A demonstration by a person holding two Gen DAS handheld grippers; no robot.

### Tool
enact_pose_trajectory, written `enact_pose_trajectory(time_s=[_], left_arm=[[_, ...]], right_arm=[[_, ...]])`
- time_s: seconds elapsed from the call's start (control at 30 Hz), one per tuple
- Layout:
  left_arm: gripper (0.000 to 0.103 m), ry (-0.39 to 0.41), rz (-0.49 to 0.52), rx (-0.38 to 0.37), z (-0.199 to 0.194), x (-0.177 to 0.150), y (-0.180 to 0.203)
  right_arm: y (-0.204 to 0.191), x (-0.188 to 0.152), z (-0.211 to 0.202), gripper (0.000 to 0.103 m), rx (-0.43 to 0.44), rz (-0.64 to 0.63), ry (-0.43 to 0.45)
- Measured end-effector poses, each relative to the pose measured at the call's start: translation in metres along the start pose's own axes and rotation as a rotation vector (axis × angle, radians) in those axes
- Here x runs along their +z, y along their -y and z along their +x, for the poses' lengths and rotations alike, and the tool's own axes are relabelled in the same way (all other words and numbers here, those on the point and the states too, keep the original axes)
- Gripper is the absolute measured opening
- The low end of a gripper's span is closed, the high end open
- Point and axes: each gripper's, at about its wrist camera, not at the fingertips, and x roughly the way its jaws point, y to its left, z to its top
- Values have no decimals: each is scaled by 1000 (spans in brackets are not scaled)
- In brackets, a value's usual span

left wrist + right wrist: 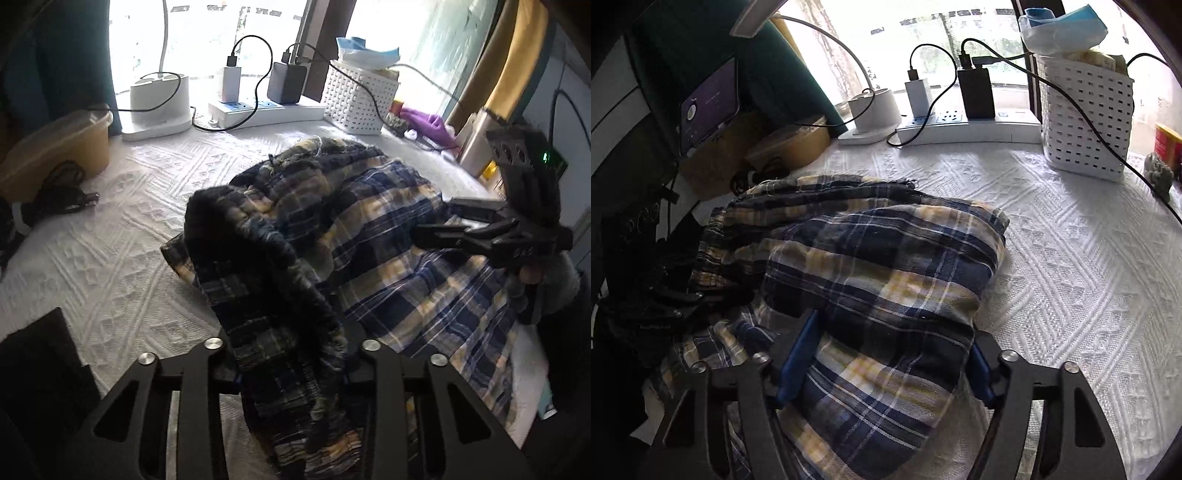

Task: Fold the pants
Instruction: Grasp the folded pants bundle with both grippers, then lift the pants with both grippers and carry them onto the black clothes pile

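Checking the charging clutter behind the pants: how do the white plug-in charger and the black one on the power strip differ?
The white charger is pale, slimmer and shorter; the black charger is dark, broader and taller. The white charger sits nearer the lamp base; the black charger sits nearer the white lattice basket. Shared: both stand upright in the white power strip, each with a black cable entering at the top.

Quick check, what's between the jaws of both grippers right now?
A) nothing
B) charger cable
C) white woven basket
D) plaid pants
D: the plaid pants fill the gap in the right gripper, and a bunched fold of them sits in the left gripper.
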Motion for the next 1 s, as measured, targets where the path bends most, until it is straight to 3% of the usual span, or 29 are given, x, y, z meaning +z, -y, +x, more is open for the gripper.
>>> enact_pose_trajectory(time_s=[0.1,0.13,0.4,0.6,0.83,1.0], left_arm=[[24,9,-33,-49,0,1,-3],[23,12,-25,-44,0,1,-1],[16,66,11,1,-4,3,11],[14,134,70,59,-19,5,24],[14,313,77,105,-67,11,41],[14,424,92,112,-107,14,51]], right_arm=[[2,-2,-3,61,26,4,1],[4,-2,-3,51,51,15,1],[4,-1,-2,24,96,11,3],[1,-1,-17,19,77,8,68],[-40,7,-64,19,-38,-113,223],[-67,22,-104,19,-67,-183,323]])
